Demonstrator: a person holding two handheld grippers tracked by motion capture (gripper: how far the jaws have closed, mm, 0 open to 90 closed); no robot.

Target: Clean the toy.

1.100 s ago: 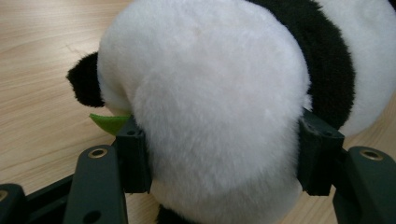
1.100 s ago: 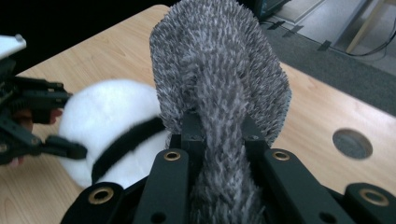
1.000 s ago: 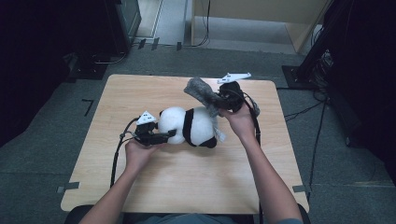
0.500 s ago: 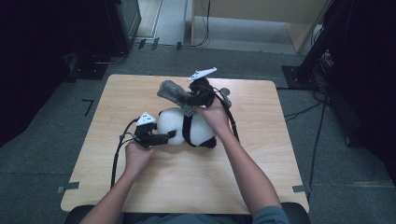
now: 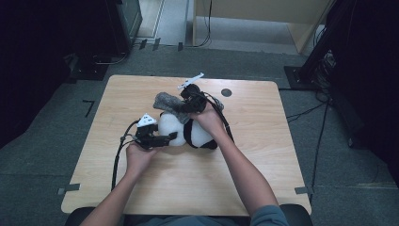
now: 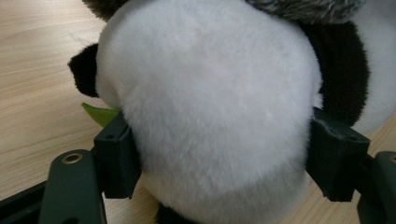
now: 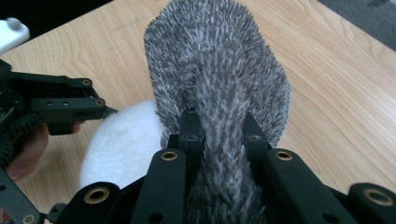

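On the pale wood-grain table, near its middle, a plush panda is lying on its side. Its body is rounded and covered in short, dense white pile, with bands and patches of black pile; in the left gripper view a small black ear is projecting from the white dome at upper left, and a flat green leaf-shaped piece is showing just behind the left-hand jaw.

The left gripper is being held level against the panda's rounded white end. Its two blocky black jaws are standing wide apart on either side of the plush dome, with the pile bulging between them. The jaws have just been opening, and they are flanking the plush rather than squeezing it hard; whether the pads are pressing on the fur cannot be told for certain.

The right gripper is positioned above the panda's upper side. Its jaws are drawn close together and are pinching a fold of a grey furry piece, a flat, oval-ended fabric shape with a coarse, speckled grey-and-white nap. This piece is extending forward from the jaws, over the panda's white body and the table surface beyond.

A small dark round mark is sitting on the table near the far edge.
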